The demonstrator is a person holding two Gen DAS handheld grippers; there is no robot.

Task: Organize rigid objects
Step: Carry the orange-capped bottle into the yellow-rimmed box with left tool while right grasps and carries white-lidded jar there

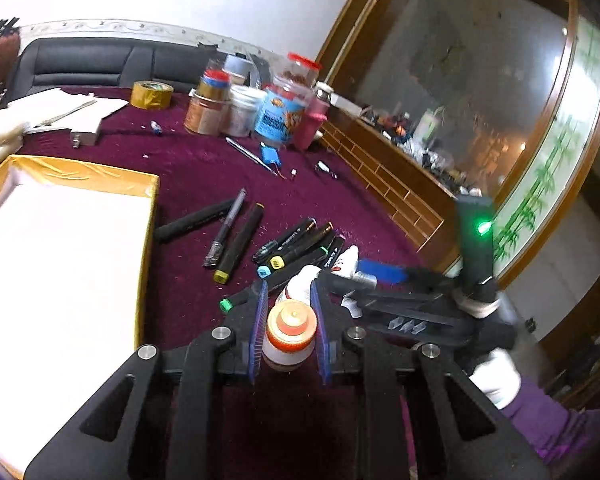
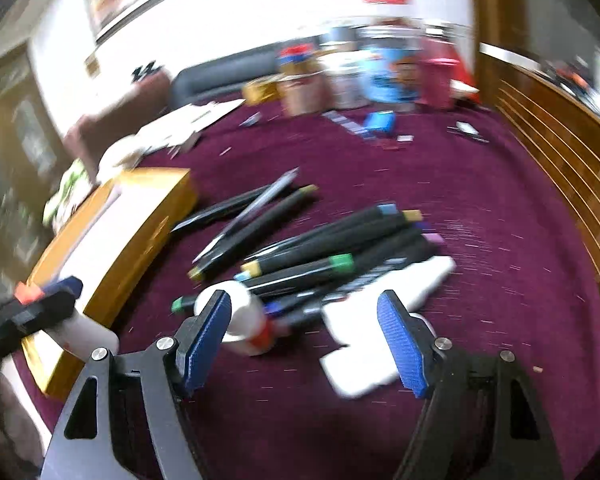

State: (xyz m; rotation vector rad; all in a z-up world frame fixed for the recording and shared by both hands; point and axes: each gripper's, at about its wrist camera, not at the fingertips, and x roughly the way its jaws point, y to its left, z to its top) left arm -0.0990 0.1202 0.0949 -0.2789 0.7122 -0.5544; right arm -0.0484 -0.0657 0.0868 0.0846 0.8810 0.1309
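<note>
maroon cloth (image 1: 204,176) | markers (image 1: 296,246) beside glue bottle (image 1: 289,334) | box (image 1: 60,240) left

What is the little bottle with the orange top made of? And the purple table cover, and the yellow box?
The little bottle, held in the left gripper, looks like smooth white plastic with a slightly shiny orange cap. The purple table cover seems to be soft, fuzzy fabric, like velvet: matte, with lint specks clinging to it. The yellow box is probably cardboard; its rim is wrapped in glossy, wrinkled golden material, maybe satin.
</note>
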